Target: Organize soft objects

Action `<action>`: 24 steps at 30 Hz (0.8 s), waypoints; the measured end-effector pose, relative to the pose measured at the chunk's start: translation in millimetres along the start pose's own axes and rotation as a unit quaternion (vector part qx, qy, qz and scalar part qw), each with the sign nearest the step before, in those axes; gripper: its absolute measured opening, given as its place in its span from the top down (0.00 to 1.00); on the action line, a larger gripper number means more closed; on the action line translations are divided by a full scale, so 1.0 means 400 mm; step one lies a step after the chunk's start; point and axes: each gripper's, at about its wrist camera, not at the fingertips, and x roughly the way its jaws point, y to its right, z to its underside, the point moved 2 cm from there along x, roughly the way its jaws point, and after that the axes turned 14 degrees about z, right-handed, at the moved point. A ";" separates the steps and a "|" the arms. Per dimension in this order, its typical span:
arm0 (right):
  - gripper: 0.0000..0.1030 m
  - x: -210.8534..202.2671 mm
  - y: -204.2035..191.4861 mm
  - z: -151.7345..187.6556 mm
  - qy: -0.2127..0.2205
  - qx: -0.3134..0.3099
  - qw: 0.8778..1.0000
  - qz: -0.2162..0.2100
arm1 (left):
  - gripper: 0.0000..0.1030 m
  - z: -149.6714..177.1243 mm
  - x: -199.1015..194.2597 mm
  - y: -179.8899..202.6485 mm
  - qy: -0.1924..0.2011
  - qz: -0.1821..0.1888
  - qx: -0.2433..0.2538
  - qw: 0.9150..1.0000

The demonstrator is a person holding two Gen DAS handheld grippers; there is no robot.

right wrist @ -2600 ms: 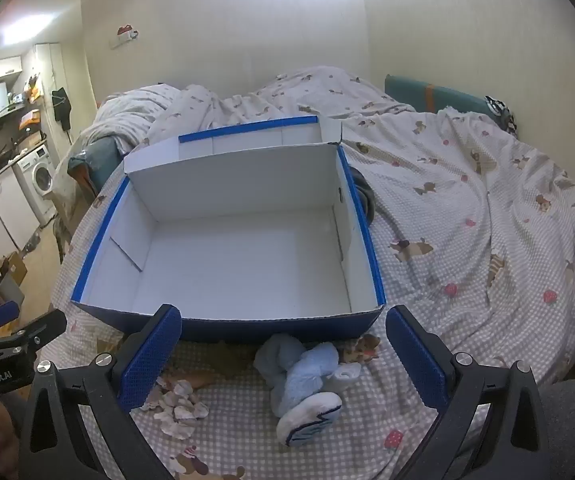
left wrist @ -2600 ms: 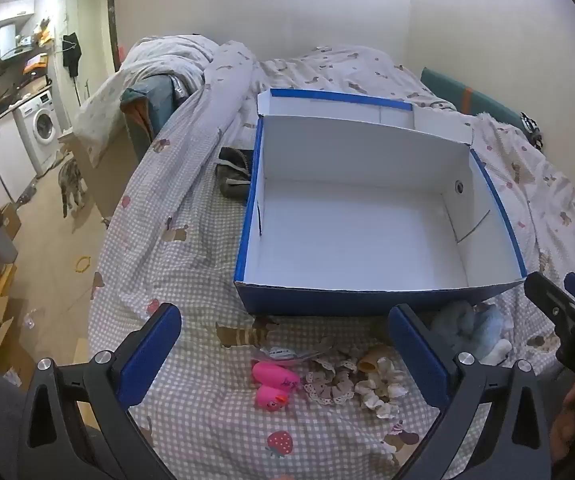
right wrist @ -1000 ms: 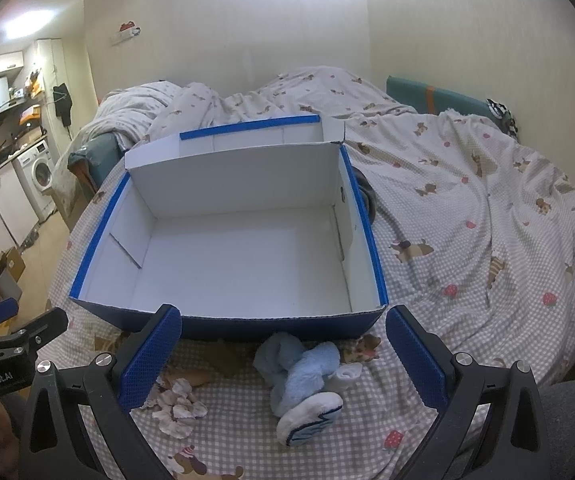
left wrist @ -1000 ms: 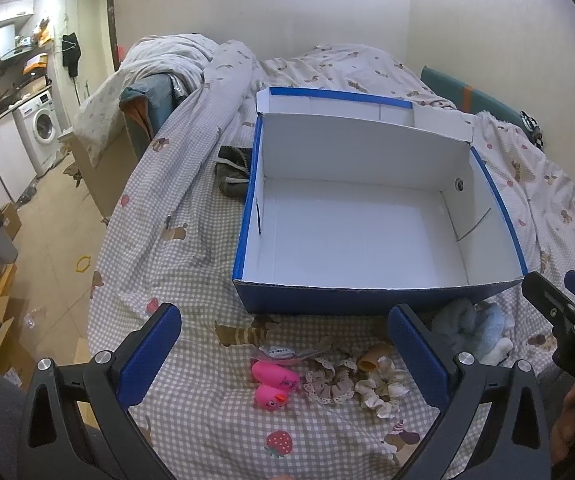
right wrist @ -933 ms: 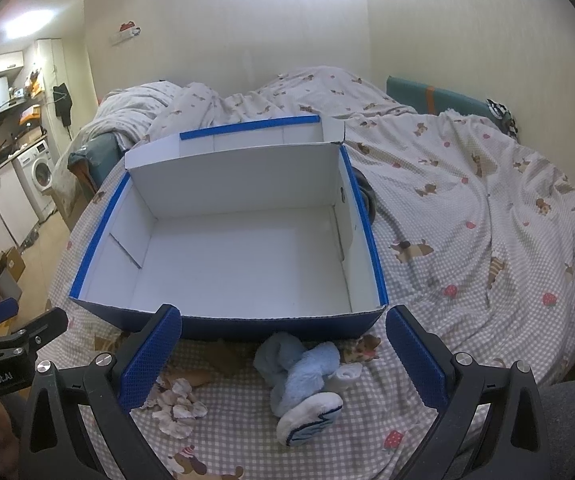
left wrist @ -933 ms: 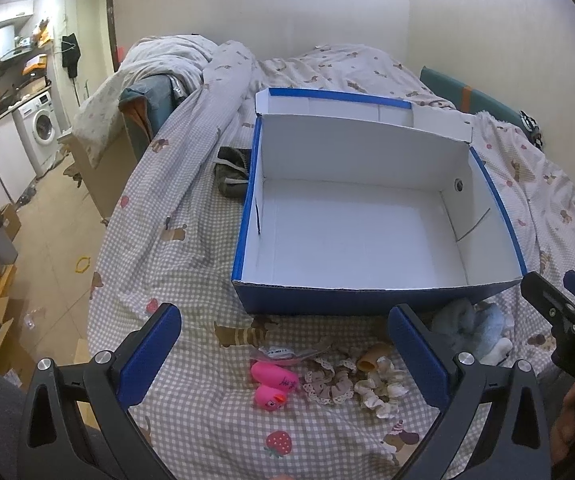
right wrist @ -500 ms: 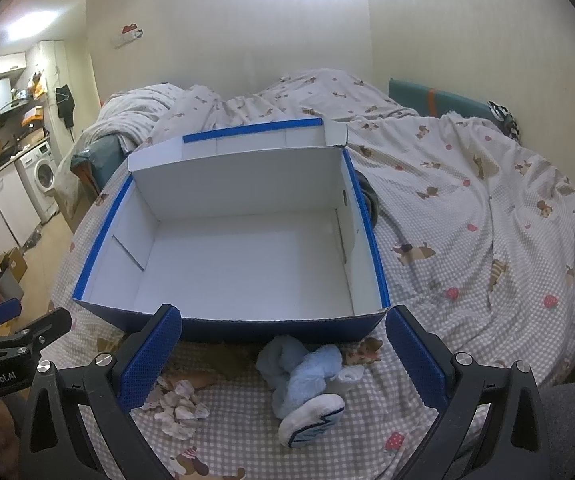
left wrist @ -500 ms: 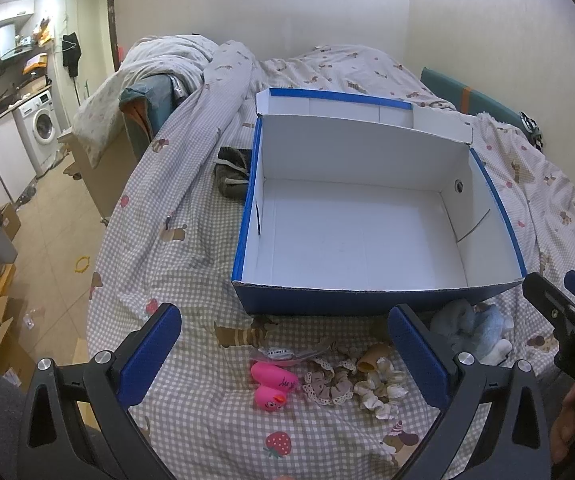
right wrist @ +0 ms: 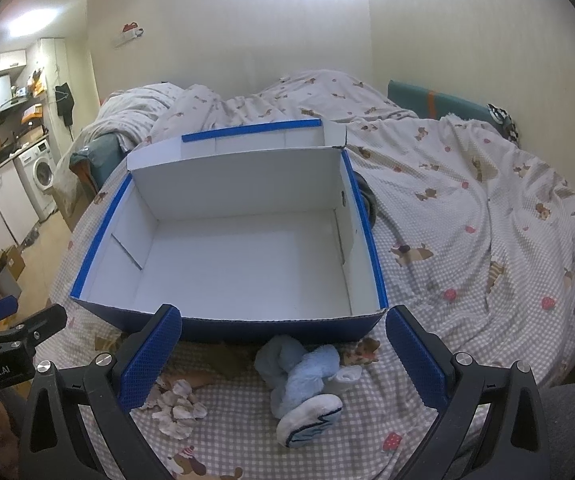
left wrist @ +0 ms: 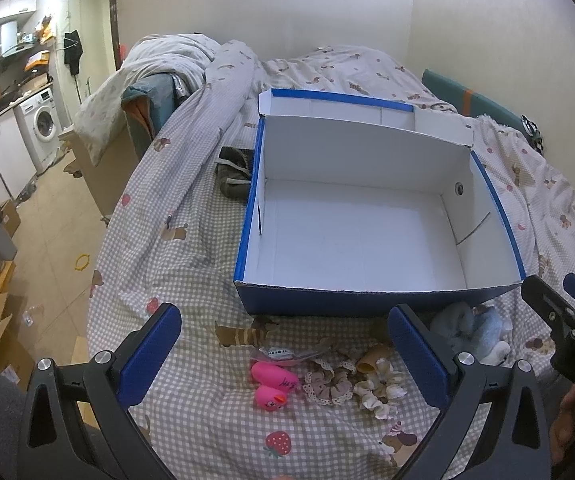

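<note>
An empty blue box with a white inside [left wrist: 371, 304] [right wrist: 247, 326] sits on the bed. In front of it lie two pink duck toys [left wrist: 273, 386], frilly beige scrunchies [left wrist: 329, 380], white ruffled pieces [left wrist: 379, 390] [right wrist: 177, 402] and light blue fluffy slippers [right wrist: 303, 376] [left wrist: 475, 330]. My left gripper [left wrist: 283, 356] is open and empty above the pink toys. My right gripper [right wrist: 283, 354] is open and empty above the blue slippers.
The bed [right wrist: 487, 240] has a checked cover with dog prints and a bunched duvet [left wrist: 175, 64] at the back. A dark garment [left wrist: 233, 176] lies left of the box. The floor and a washing machine [left wrist: 41, 126] are at the left.
Both grippers have drifted slightly; the view shifts a little. Nothing has been grasped or moved.
</note>
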 end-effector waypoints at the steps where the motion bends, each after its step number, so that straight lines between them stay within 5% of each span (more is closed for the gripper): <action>1: 0.00 0.000 0.000 -0.001 0.000 0.001 1.000 0.000 | 0.00 -0.001 0.001 0.001 -0.001 0.000 0.000 1.000; 24: 0.00 0.004 0.008 -0.005 -0.008 0.011 1.000 -0.001 | 0.00 -0.004 0.006 -0.006 -0.002 0.005 -0.011 1.000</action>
